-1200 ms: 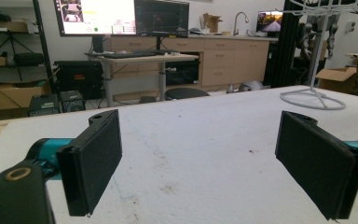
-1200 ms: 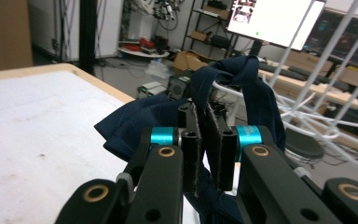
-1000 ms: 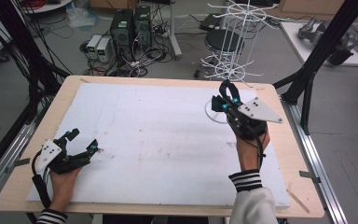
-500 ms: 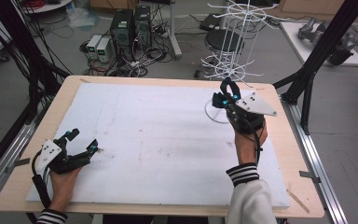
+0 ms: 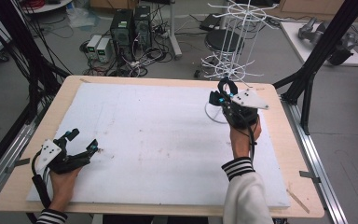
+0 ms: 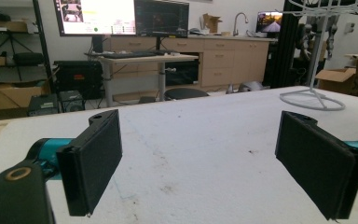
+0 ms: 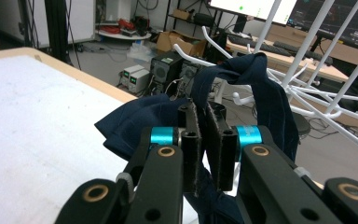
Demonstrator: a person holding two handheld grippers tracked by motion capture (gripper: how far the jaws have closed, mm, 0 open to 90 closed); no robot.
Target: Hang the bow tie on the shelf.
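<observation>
In the right gripper view, the right claw (image 7: 204, 140) clamps navy cloth (image 7: 265, 93); left claw (image 6: 209, 163) gapes.

Navy cloth (image 7: 265, 93) (soft, matt weave)

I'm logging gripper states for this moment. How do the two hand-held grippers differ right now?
The left hand-held gripper has its jaws wide apart and holds nothing; the right hand-held gripper is shut on a dark blue cloth. The left sits low at the table's near corner; the right is raised by the white wire rack. Both are hand-held.
</observation>
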